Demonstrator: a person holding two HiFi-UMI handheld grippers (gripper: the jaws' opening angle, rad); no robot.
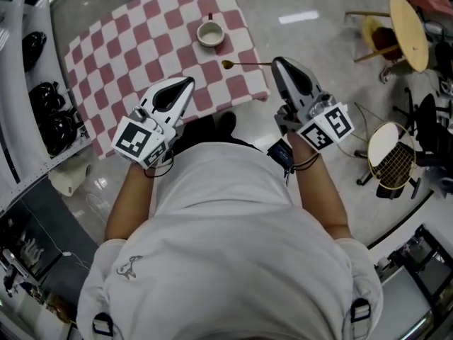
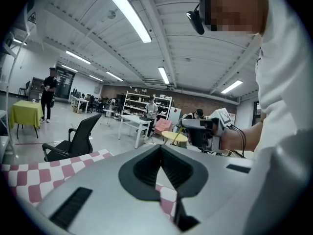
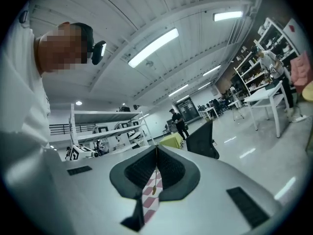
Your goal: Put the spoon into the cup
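A small white cup (image 1: 211,32) stands upright on the far part of the red-and-white checkered table (image 1: 141,41). A gold spoon (image 1: 244,64) lies flat on the cloth near the table's right edge, bowl pointing left. My right gripper (image 1: 276,61) hovers just right of the spoon's handle end, shut and holding nothing. My left gripper (image 1: 189,81) is over the table's near edge, also shut and holding nothing. In the right gripper view the spoon (image 3: 154,189) shows low between the closed jaws. The left gripper view shows only checkered cloth (image 2: 29,180) beyond its jaws.
A white shelf rack (image 1: 21,83) with dark objects stands left of the table. Round wooden stools (image 1: 409,30) and a wire-backed chair (image 1: 391,160) sit on the floor to the right. A black office chair (image 2: 73,141) stands beyond the table.
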